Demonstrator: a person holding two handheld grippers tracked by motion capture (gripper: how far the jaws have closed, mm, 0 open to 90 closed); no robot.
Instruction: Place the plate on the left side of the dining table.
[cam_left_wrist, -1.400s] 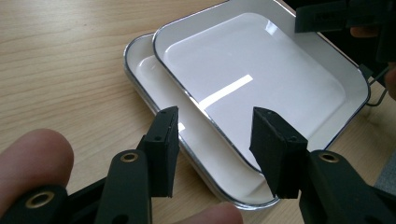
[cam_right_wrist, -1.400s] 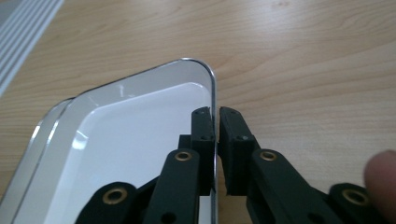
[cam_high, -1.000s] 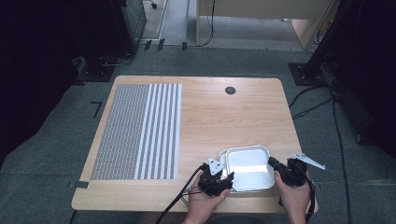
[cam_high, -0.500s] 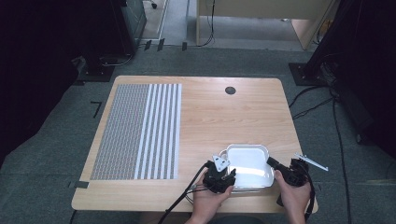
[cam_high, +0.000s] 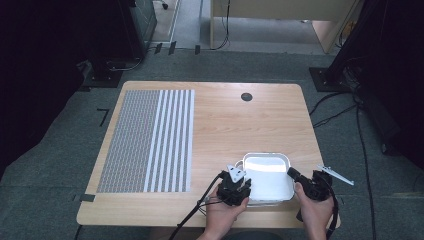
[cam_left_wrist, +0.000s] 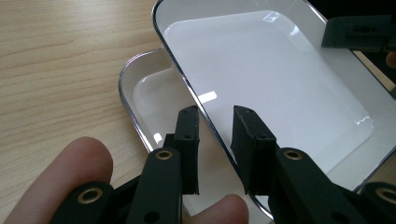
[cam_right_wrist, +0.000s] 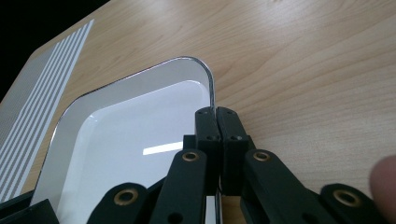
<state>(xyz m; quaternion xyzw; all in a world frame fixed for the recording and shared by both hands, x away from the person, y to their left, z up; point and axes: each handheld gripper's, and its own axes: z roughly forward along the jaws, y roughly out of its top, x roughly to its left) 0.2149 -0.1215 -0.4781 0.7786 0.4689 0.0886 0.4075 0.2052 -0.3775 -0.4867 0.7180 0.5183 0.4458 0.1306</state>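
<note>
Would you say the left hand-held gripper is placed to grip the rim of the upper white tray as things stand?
Probably yes. The left hand-held gripper is open with its jaws on either side of the upper white tray's rim, nothing between them. The lower white tray lies beneath, and the right hand-held gripper already pinches the opposite rim.

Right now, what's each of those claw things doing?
Left gripper: open, jaws astride the upper tray's rim.
Right gripper: shut on that tray's opposite rim.

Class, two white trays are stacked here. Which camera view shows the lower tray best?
The left gripper view: the lower tray shows its rim and inside beneath the lifted upper tray. In the high view and the right gripper view I cannot tell it apart from the upper tray.
</note>
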